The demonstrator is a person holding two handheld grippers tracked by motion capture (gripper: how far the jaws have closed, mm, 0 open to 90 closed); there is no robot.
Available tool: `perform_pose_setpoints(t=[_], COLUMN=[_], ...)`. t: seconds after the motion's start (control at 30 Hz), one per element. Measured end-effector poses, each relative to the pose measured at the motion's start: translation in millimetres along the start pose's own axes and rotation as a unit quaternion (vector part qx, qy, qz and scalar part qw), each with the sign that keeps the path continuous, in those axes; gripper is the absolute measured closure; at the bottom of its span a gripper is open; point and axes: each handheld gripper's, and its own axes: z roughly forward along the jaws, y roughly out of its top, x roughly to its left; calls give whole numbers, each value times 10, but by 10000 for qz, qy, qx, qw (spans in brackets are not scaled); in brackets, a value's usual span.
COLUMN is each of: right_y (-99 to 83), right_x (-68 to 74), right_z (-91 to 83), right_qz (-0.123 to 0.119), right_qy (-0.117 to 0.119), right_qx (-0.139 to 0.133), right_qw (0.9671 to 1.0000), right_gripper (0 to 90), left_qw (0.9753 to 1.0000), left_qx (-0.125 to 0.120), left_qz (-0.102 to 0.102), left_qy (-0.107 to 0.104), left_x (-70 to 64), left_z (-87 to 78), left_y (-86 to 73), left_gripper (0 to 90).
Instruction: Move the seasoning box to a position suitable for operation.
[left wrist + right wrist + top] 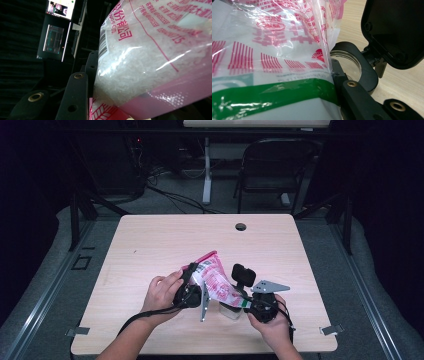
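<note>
A clear plastic bag with pink print (215, 281) full of white grains hangs tilted over the table between both grippers. My left gripper (191, 269) is shut on the bag's upper pink end; in the left gripper view the bag (150, 57) covers one jaw. My right gripper (244, 303) is shut on the lower corner, where a green band (274, 96) crosses the bag (267, 45). Below that corner stands a small clear jar (230, 311) with a black rim (352, 53). Its black flip lid (243, 275) (397, 30) stands open.
The light wooden table (150, 245) has a cable hole (241, 226) near its far edge. A folding chair (272, 170) and a desk leg (206, 175) stand beyond it. Lit screens (53, 37) glow in the dark background of the left gripper view.
</note>
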Motion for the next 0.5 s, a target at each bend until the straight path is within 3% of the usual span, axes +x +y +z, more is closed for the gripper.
perform_pose_setpoints(t=[0.5], right_y=[-15], right_x=[6], right_z=[10], right_qz=[3], right_qy=[-7], right_qx=[11], right_qw=[10000], right_gripper=[895], left_qw=[9999], left_qx=[-30], left_qz=[68], left_qy=[75], left_x=[10], left_z=[-23], left_y=[30], left_gripper=[657])
